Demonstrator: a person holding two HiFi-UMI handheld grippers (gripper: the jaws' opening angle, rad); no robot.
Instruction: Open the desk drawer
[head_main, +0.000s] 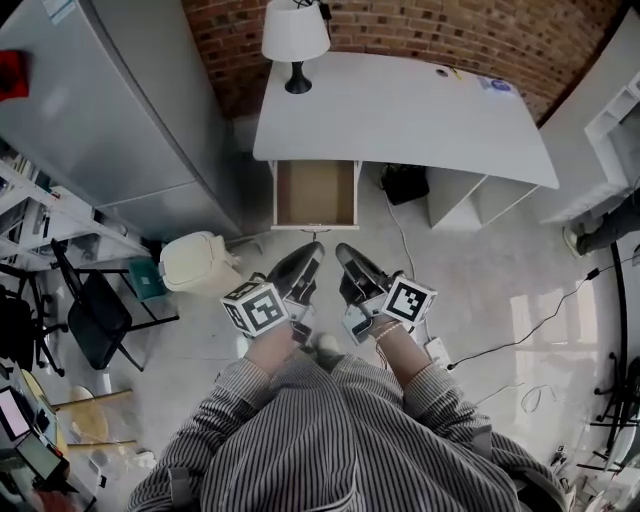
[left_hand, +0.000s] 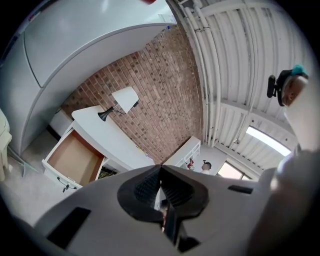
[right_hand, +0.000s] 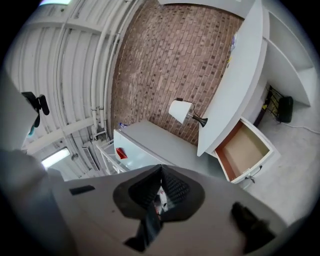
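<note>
Hovering well apart from the pulled-out drawer (head_main: 315, 193), left gripper (head_main: 311, 254) and right gripper (head_main: 346, 254) pinched closed, empty; best kept clear.

Left hand-held gripper (head_main: 314, 250), right hand-held gripper (head_main: 345, 252): jaws closed, empty, side by side

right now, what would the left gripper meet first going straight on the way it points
Probably the brick wall; the left gripper seems to aim above the open drawer and desk, though depth is unclear.
</note>
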